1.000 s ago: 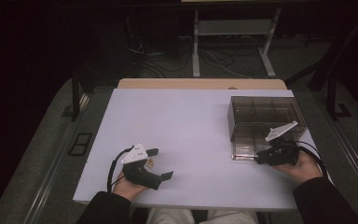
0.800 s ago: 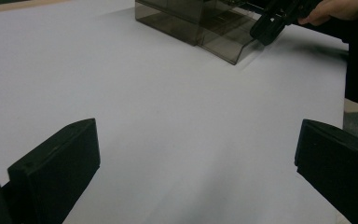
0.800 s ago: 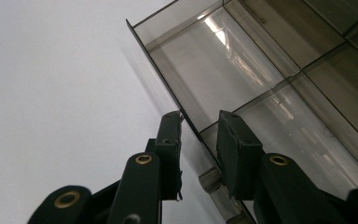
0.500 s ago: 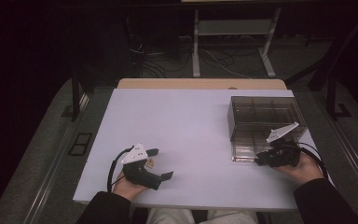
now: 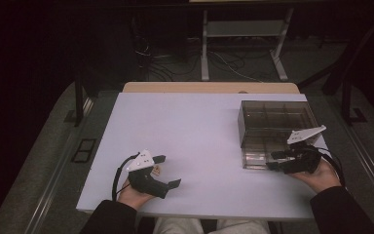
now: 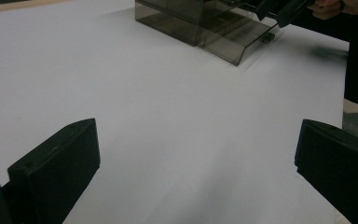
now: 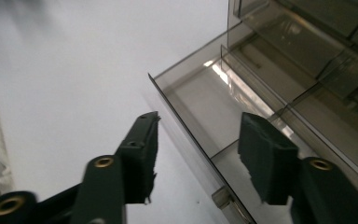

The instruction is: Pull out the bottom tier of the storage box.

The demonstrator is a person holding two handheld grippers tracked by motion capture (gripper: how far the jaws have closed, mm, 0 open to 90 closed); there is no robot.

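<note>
Fingers first: from the high view, my right gripper (image 5: 275,160) sits at the near front edge of the smoky plastic organizer box (image 5: 275,127), which stands on the right side of the white table (image 5: 190,136). Its jaws have just been opening, and they stand partly apart with the drawer front between them. My left gripper (image 5: 166,171) rests on the near left of the table, well apart from the box, jaws spread wide and holding nothing.

Over to the left gripper view: my two black fingers (image 6: 58,170) stand far apart above bare tabletop. Farther off, the box (image 6: 200,21) shows a drawer (image 6: 240,37) pulled forward out of its body, and my other gripper (image 6: 279,9) is right at it.

Now the right gripper view: my pads (image 7: 142,161) straddle the drawer's front wall (image 7: 186,126), one outside, one inside, neither pressing on it. The drawer looks empty as far as I can see.

My read: the drawer is out and I'm letting go of it. Whatever belongs inside has yet to arrive, and closing comes after.
</note>
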